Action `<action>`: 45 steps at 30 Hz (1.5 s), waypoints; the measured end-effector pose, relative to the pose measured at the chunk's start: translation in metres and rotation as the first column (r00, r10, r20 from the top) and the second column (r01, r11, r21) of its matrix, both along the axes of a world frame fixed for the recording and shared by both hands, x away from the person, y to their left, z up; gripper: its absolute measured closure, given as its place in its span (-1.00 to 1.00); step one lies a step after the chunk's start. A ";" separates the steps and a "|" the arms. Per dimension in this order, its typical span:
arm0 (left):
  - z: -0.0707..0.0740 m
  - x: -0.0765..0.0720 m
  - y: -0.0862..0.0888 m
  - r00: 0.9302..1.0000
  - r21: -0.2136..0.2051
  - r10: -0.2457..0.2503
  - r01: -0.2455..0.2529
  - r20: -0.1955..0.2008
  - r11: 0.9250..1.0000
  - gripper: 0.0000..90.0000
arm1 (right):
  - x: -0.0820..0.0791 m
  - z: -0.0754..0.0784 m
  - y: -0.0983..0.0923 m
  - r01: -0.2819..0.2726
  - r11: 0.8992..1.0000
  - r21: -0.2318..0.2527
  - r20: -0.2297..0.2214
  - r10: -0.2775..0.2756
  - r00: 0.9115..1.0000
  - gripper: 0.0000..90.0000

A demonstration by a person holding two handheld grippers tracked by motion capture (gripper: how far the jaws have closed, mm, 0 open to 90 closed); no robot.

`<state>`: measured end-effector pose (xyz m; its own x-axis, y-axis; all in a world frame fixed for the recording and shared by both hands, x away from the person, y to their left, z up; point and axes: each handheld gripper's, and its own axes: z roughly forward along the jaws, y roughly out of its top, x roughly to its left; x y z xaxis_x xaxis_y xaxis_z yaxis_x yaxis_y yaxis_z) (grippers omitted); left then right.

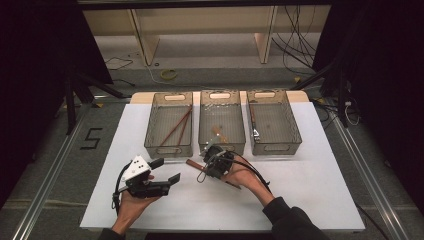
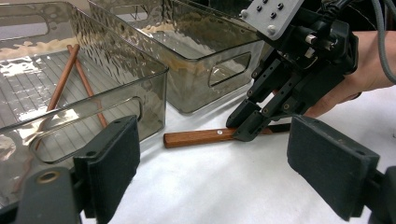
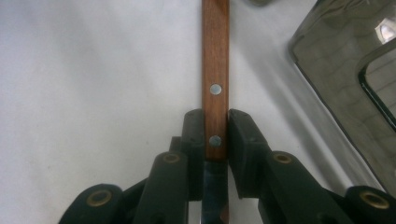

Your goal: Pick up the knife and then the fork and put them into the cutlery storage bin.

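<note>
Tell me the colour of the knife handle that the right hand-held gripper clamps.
Reddish-brown wood with silver rivets: the knife handle, clearest in the right gripper view.

In the right gripper view the knife's blade (image 3: 215, 196) runs under the right gripper (image 3: 215, 135) and off the bottom edge. In the high view, small items in the middle bin (image 1: 222, 142) are too small to identify.

A brown wooden handle (image 3: 215, 70) with silver rivets is being pressed between black pads (image 3: 193, 140), while smoky grey translucent bins (image 1: 221, 120) are being carried on a white tabletop (image 1: 310, 185).
</note>
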<state>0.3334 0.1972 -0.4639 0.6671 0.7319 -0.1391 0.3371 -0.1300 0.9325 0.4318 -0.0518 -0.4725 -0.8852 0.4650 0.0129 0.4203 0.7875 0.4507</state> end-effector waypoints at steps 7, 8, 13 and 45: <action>0.000 0.000 0.000 1.000 0.000 0.001 -0.001 0.000 1.000 -0.63 | -0.001 0.002 -0.009 0.016 1.000 0.021 -0.009 -0.015 1.000 0.73; 0.000 0.000 0.000 1.000 -0.001 0.001 -0.001 0.000 1.000 -0.63 | -0.001 0.003 -0.011 0.020 0.999 0.026 -0.010 -0.020 1.000 0.73; 0.000 0.000 0.000 1.000 0.001 0.000 0.000 0.000 1.000 -0.63 | -0.001 0.009 -0.019 0.031 0.998 0.058 -0.003 -0.031 1.000 0.73; 0.000 0.000 0.000 1.000 0.003 -0.003 0.003 -0.003 1.000 -0.63 | -0.009 0.057 -0.075 0.078 0.966 0.246 -0.005 -0.079 0.997 0.73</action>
